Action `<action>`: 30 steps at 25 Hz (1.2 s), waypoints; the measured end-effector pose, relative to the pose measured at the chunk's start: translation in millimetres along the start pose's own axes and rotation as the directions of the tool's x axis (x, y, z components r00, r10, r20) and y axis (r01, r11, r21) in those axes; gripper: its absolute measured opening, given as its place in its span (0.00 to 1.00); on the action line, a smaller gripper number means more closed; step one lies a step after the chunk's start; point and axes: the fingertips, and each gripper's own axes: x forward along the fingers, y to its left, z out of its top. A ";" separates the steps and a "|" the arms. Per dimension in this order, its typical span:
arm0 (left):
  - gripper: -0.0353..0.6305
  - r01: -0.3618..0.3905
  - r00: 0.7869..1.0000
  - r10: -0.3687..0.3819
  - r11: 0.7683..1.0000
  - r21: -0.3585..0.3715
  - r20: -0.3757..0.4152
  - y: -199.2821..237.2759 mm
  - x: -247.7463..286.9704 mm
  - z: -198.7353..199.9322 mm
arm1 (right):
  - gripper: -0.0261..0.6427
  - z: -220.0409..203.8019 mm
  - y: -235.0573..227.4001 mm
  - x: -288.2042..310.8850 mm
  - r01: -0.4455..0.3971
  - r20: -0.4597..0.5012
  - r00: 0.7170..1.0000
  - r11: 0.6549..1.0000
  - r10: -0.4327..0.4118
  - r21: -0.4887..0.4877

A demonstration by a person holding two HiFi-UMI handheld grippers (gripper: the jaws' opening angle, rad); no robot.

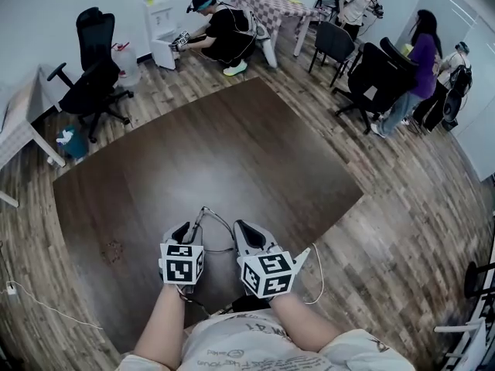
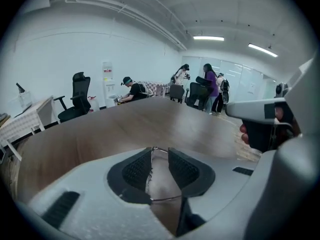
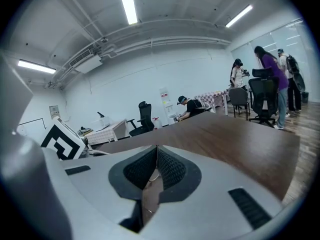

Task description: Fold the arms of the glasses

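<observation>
Over a brown table (image 1: 255, 153), I am pinching wire glasses (image 2: 150, 170) in the near-closed left gripper (image 2: 160, 154) and tight-closed right gripper (image 3: 156, 151), judging one arm needs gentle inward swinging.

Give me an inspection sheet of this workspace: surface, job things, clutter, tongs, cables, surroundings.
Surface: dark wooden table, bare where seen.
Job's things: wire-framed glasses, held between both tongs above the table's near end; whether the arms are folded is unclear.
Clutter: nothing seen.
Grippers: left tongs closed on the glasses' frame; right tongs shut on a thin wire part.
Cables: white cable beside the right hand; second cable on the floor.
Surroundings: office chair, crouching person, plank floor.
</observation>
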 end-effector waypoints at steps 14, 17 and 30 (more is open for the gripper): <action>0.21 -0.003 0.956 0.025 0.997 0.074 -0.291 20.3 72.4 -52.8 | 0.06 -1.2 -35.6 39.5 0.007 -0.061 0.998 0.999 -0.004 0.048; 0.21 -0.007 0.947 0.027 0.998 0.063 -0.319 21.3 79.1 -57.4 | 0.06 -0.6 -41.5 41.5 0.008 -0.069 0.998 0.999 -0.005 0.053; 0.13 -0.031 0.927 0.027 1.000 -0.005 -0.375 20.1 85.5 -82.4 | 0.06 -9.5 -47.7 33.7 -0.006 -0.084 0.996 0.999 0.009 0.040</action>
